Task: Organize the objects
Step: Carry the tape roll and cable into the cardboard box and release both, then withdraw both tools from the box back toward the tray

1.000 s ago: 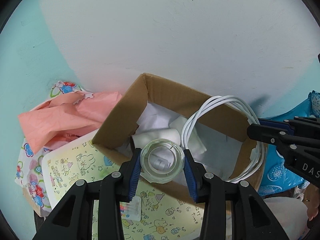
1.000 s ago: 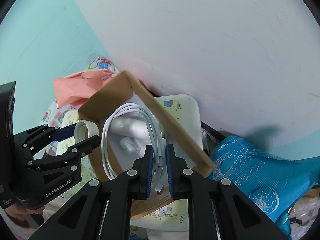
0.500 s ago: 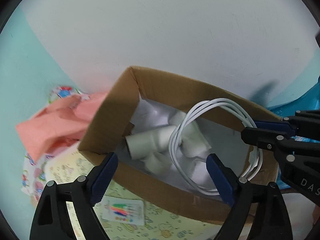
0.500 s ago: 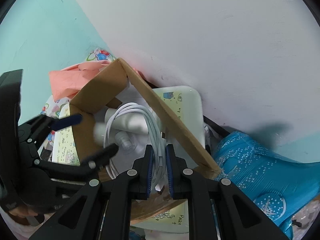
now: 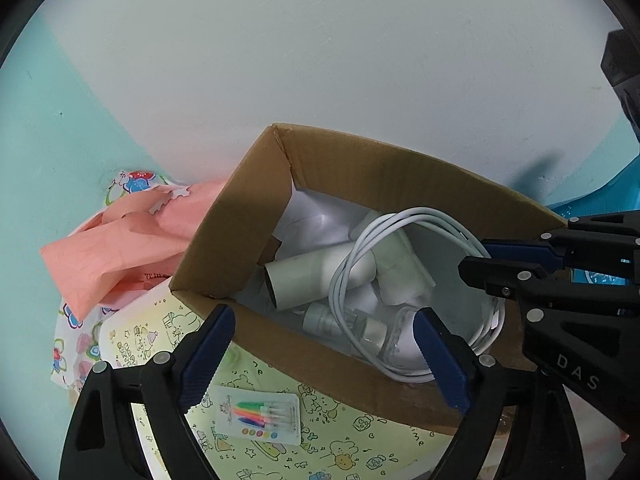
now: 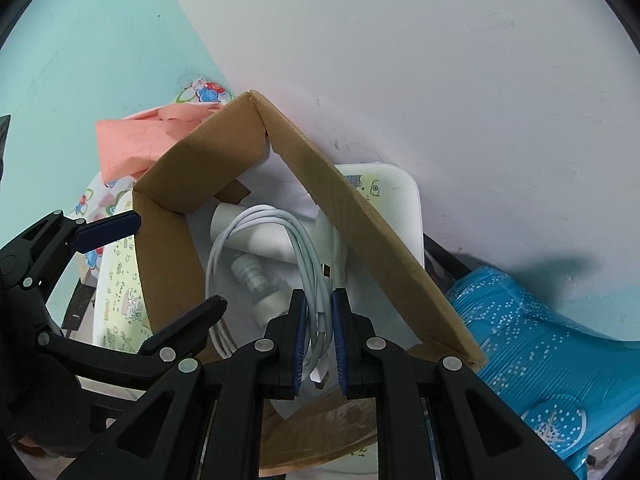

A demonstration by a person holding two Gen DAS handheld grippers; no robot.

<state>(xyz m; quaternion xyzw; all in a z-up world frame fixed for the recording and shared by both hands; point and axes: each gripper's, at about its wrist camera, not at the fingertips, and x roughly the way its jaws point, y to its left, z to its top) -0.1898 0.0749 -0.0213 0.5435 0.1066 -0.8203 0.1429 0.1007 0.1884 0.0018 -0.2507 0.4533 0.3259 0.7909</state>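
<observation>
A brown cardboard box point(image 5: 352, 160) point(image 6: 360, 208) stands against the wall. Inside lie white tubes point(image 5: 308, 276), white paper and a clear tape roll point(image 5: 396, 340). My left gripper point(image 5: 324, 344) is open and empty over the box's near edge. My right gripper point(image 6: 319, 320) is shut on a coiled white cable point(image 6: 256, 224) and holds it inside the box; the coil also shows in the left wrist view point(image 5: 400, 220), with the right gripper point(image 5: 480, 258) at the right.
A pink paper bag point(image 5: 120, 240) lies left of the box. The box rests on a yellow cartoon-print board point(image 5: 280, 452) with a pack of small coloured candles point(image 5: 256, 420). A blue dotted package point(image 6: 532, 340) lies to the right. The wall is white and teal.
My left gripper opened and let the clear tape roll drop into the box. The right gripper kept its hold on the cable and lowered it a little further into the box.
</observation>
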